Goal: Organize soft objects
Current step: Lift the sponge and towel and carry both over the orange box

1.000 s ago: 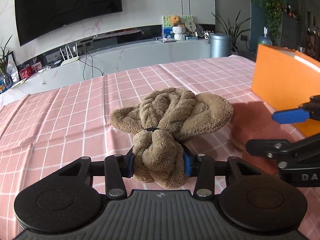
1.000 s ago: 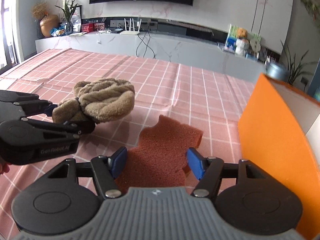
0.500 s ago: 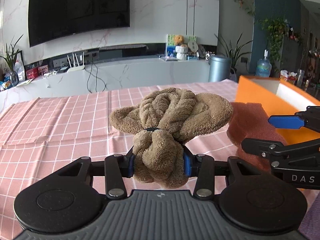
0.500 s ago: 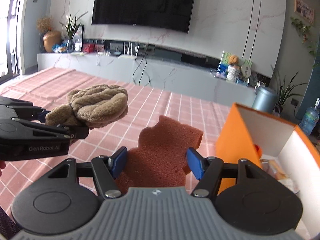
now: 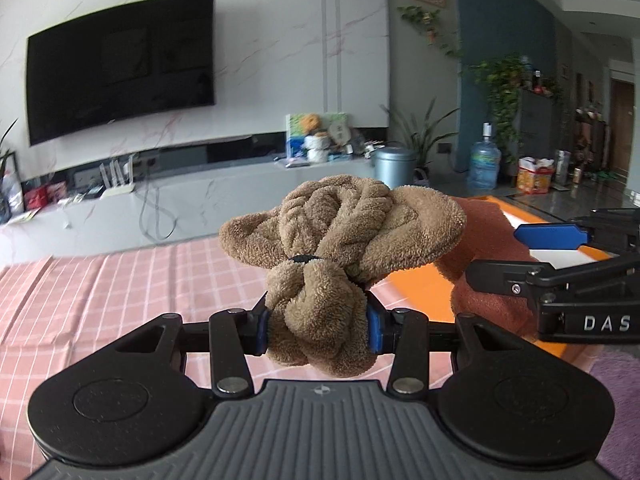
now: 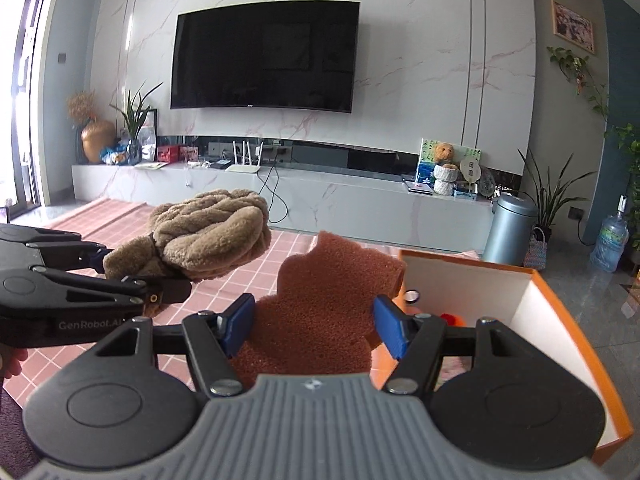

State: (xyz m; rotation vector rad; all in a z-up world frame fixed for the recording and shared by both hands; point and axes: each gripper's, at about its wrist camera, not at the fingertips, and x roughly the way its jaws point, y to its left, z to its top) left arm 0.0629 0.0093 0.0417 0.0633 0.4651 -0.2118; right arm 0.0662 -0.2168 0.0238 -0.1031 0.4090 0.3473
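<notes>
A brown fluffy towel bundle [image 5: 340, 236], tied with a black band, is held in the air with my left gripper [image 5: 317, 324] shut on its lower lobe. In the right wrist view the same bundle [image 6: 208, 236] hangs at the left with the left gripper [image 6: 120, 268] clamped on it. My right gripper [image 6: 314, 322] is shut on a reddish-brown sponge [image 6: 328, 300] with a wavy outline, lifted above the table. In the left wrist view the sponge [image 5: 484, 248] shows behind the towel, gripped by the right gripper [image 5: 528, 256]. An orange box [image 6: 560, 304] with white inner walls stands just right of the sponge.
The table [image 5: 100, 292] wears a pink checked cloth. Small items, one red, lie inside the orange box [image 5: 424, 292]. A purple rug [image 5: 616, 376] lies on the floor at the right. Behind stand a grey TV bench, a wall TV, a metal bin [image 6: 510, 224] and plants.
Both grippers have risen with their loads and tilted up, so the room now fills the views. The orange box's open inside has come into the right wrist view. Grips are unchanged.
</notes>
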